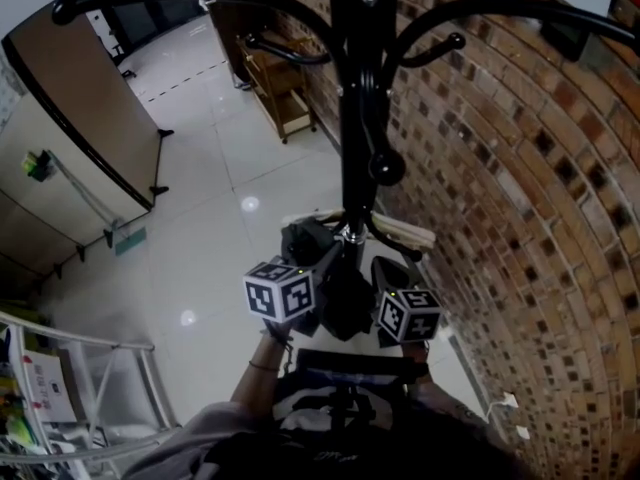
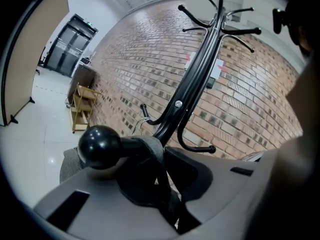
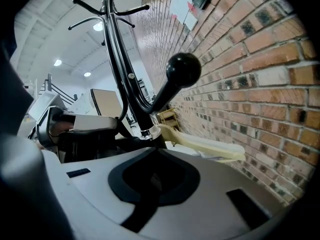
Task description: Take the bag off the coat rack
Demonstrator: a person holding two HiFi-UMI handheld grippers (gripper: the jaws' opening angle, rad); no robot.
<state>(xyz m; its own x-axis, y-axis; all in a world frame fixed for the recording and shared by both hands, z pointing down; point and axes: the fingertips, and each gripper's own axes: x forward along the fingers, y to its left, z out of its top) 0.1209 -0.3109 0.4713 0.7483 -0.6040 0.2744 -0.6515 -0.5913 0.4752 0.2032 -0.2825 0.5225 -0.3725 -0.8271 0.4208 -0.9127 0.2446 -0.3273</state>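
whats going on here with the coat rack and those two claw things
A person holding a claw in each hand stands at a black coat rack by a brick wall. The left claw is closed on a dark bag strap that is looped over a ball-tipped hook. The right claw is shut on nothing, close to the coat rack. The strap is not yet off the hook.

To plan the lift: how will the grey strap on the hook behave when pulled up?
The strap looks like soft fabric draped over the hook, so it will probably flop, not hold shape. The ball end is wider than the hook's arm, so the loop may catch there. The left gripper pinches it, so slipping seems unlikely.
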